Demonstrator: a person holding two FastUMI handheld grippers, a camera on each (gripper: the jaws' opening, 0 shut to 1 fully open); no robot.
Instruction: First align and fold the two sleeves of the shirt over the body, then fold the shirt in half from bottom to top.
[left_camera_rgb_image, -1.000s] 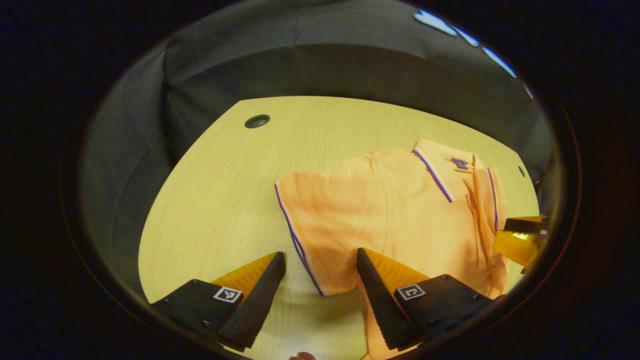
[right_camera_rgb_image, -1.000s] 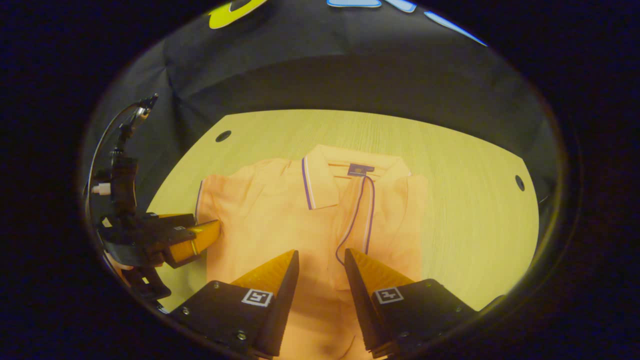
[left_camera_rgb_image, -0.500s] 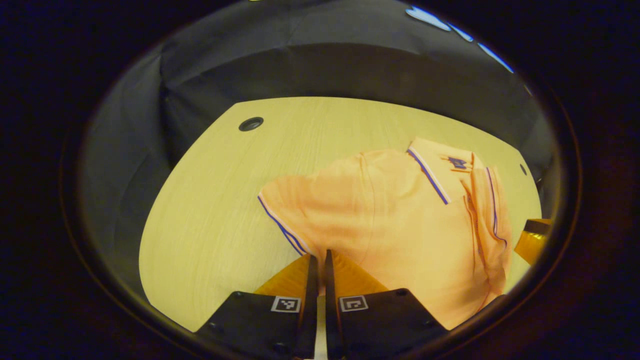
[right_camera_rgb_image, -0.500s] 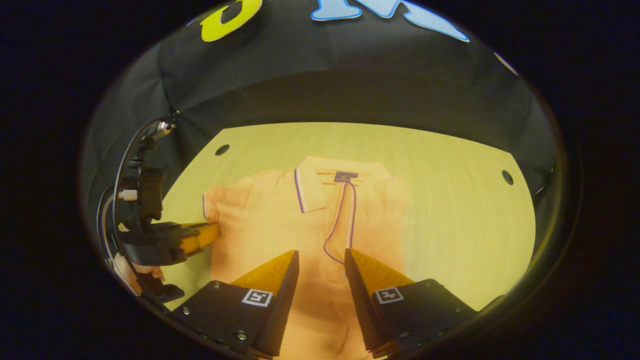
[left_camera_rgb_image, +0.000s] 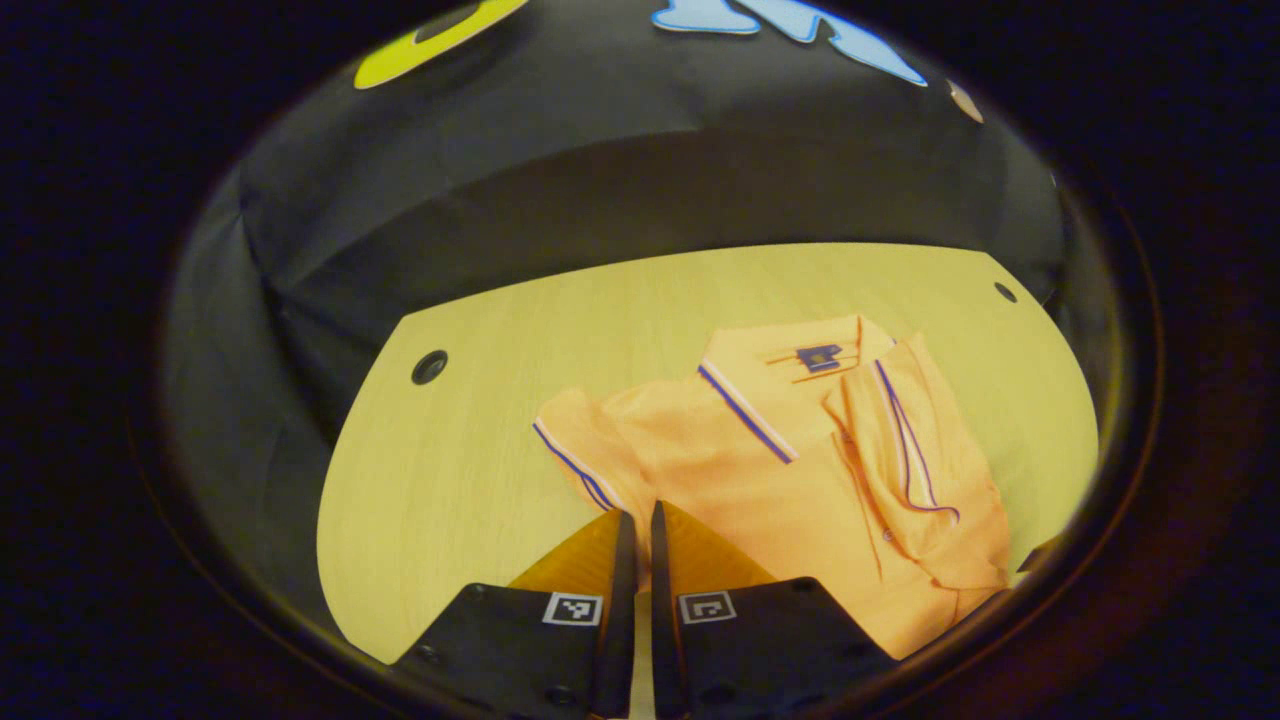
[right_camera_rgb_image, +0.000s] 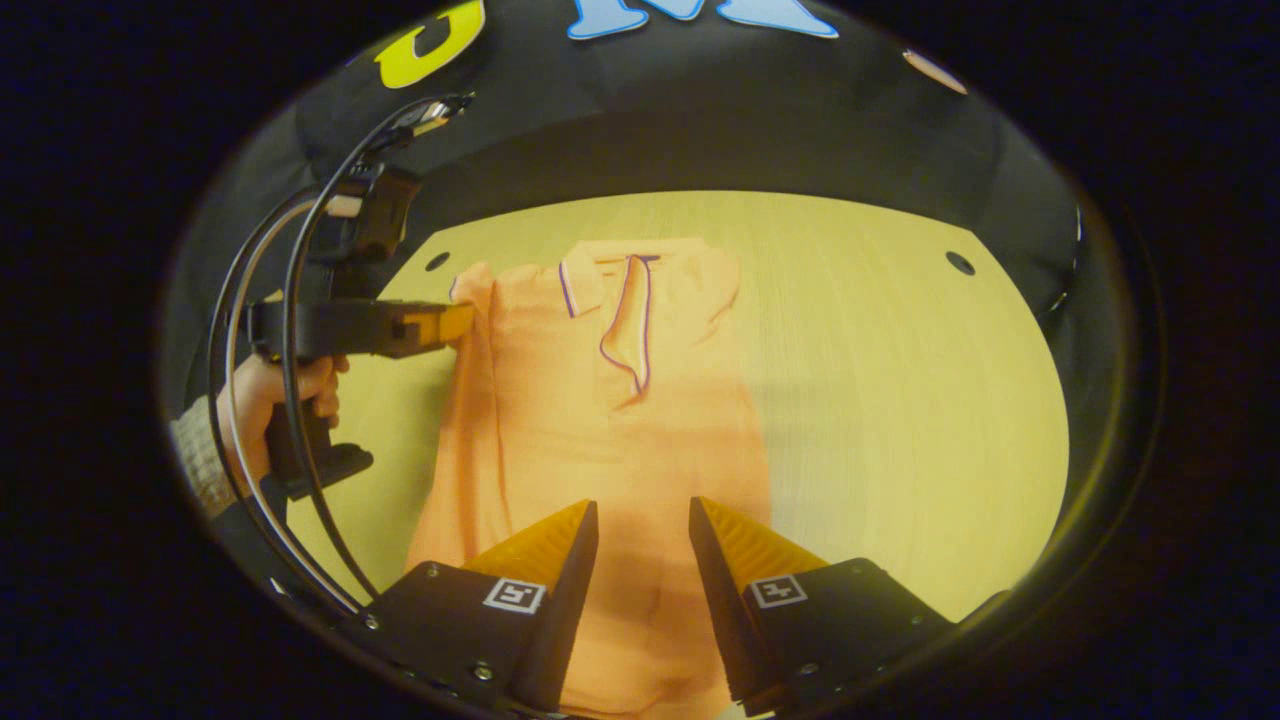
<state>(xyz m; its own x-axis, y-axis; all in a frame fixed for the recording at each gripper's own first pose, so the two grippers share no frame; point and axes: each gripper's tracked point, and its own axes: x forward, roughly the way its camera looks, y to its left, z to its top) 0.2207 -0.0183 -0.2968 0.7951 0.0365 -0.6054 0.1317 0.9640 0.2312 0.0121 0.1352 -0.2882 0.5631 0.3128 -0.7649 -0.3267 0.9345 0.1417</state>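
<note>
The orange polo shirt (left_camera_rgb_image: 800, 480) with blue-trimmed collar lies face up on the wooden table (left_camera_rgb_image: 480, 470). In the left gripper view my left gripper (left_camera_rgb_image: 636, 514) is shut on the shirt's left sleeve (left_camera_rgb_image: 585, 455), whose striped cuff bunches just above the fingertips. The right sleeve (left_camera_rgb_image: 915, 450) lies folded over the chest. In the right gripper view the shirt (right_camera_rgb_image: 600, 400) stretches away from me; my right gripper (right_camera_rgb_image: 643, 515) hovers open above its lower body. That view also shows the left gripper (right_camera_rgb_image: 452, 322) pinching the lifted sleeve edge (right_camera_rgb_image: 472, 315).
A hand (right_camera_rgb_image: 285, 385) and trailing cables (right_camera_rgb_image: 300, 300) hold the left gripper at the table's left side. Round holes sit in the tabletop's far corners (right_camera_rgb_image: 437, 262) (right_camera_rgb_image: 960, 263). Bare wood (right_camera_rgb_image: 900, 400) lies right of the shirt. Black cloth walls the table in.
My left gripper went from open to shut on the sleeve cuff and has lifted it. My right gripper has drawn back from the collar toward the hem, staying open.
</note>
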